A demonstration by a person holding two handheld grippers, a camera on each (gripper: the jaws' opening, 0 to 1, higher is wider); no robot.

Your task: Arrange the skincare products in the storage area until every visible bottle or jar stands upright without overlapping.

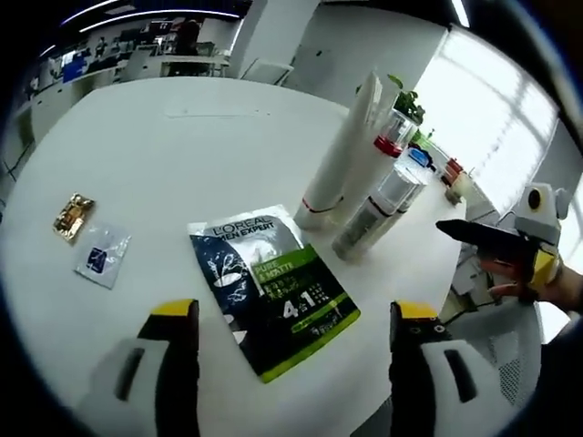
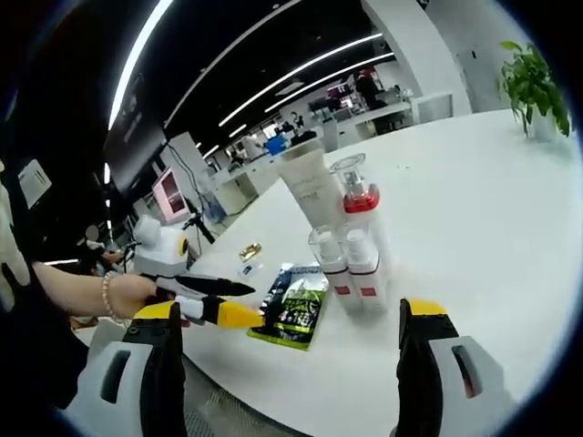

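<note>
One round white table (image 1: pixel 182 155). On it, clustered near the middle: one tall white tube (image 2: pixel 308 187), three clear bottles (image 2: pixel 363 259) with white caps and red bands. One flat glossy sachet (image 1: pixel 273 287) lies beside them; two small packets (image 1: pixel 91 238) lie apart. Both grippers, left (image 1: pixel 287 332) and right (image 2: pixel 290 332), gape wide, empty.

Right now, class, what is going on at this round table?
A person holds a gripper in each hand over a white round table. Both the left gripper and the right gripper have open jaws and grip nothing. A white tube and several bottles stand clustered together. A dark sachet lies flat nearby, with two small packets further off.
</note>
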